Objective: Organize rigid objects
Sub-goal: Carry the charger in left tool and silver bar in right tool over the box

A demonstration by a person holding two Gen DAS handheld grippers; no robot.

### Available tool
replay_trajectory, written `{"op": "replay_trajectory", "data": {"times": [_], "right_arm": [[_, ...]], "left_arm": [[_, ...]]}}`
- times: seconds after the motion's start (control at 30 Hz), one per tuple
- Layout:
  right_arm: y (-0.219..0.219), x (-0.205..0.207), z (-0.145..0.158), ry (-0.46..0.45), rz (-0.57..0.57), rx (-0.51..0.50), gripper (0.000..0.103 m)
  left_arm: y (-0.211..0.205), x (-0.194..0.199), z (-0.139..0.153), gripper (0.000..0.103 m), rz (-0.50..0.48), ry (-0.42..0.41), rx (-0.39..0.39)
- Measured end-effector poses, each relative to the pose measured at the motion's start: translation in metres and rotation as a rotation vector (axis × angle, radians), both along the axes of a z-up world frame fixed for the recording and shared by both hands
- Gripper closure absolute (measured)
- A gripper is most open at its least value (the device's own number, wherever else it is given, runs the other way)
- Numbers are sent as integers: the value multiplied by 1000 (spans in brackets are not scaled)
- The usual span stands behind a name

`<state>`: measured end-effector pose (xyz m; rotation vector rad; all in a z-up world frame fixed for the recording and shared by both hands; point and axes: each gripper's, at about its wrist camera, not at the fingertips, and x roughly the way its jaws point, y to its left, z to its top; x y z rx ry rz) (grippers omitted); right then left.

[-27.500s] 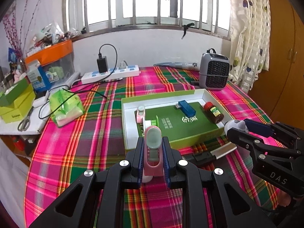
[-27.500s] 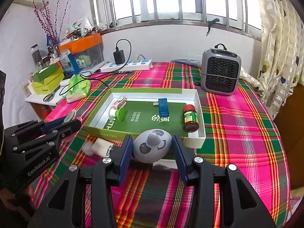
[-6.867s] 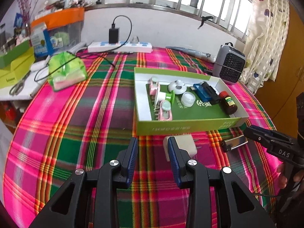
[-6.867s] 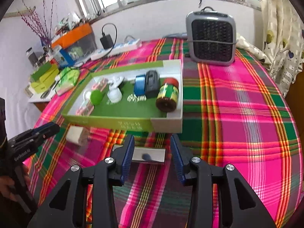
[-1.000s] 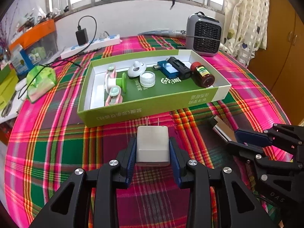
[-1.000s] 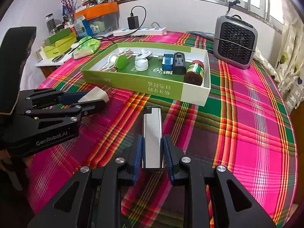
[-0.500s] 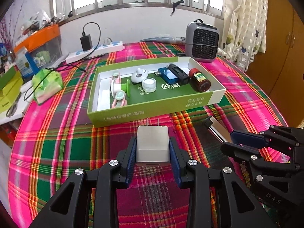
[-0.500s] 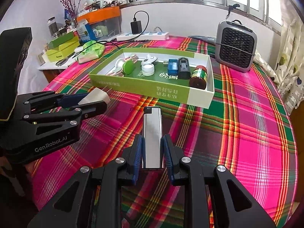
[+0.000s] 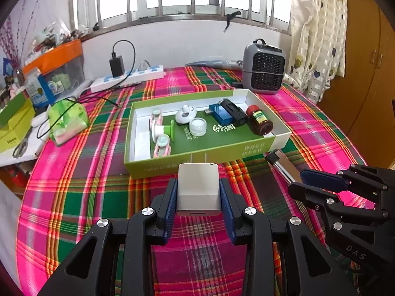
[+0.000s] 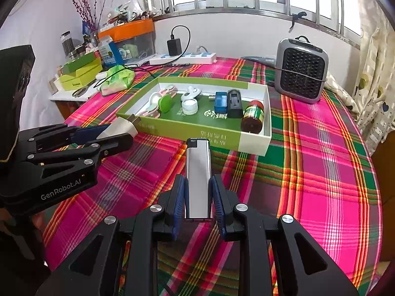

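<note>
My left gripper (image 9: 198,192) is shut on a white plug charger (image 9: 198,188), its two prongs pointing at the green box (image 9: 202,157) just ahead. The charger (image 10: 122,128) also shows from the side in the right wrist view, held above the plaid cloth. My right gripper (image 10: 197,193) is shut on a silver lighter (image 10: 198,170) with a black cap, aimed at the box's near wall (image 10: 217,139). The lighter (image 9: 281,164) sticks out of the right gripper in the left wrist view. Inside the box lie several small items, among them a brown jar (image 9: 260,123) and a blue stick (image 9: 218,113).
A grey fan heater (image 9: 264,72) stands behind the box on the right. A white power strip (image 9: 128,76) with a black adapter lies at the back, a green tissue pack (image 9: 68,120) to the left. Orange-lidded bin (image 10: 128,40) and yellow-green boxes (image 10: 80,74) crowd the left side table.
Both grippers have risen a little with their loads; the box and the table sit lower and farther in both views. The grips have not changed.
</note>
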<state>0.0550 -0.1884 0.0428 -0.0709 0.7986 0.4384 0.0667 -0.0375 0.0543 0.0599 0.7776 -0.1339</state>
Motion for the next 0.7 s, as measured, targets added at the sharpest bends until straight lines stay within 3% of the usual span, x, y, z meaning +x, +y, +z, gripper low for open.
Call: {"op": "replay_trajectory", "data": {"times": [0.7], "right_arm": [[0,29,18,-32,-17,26,79]], "left_arm": [[4,29,17,71,18,-38,0]]}}
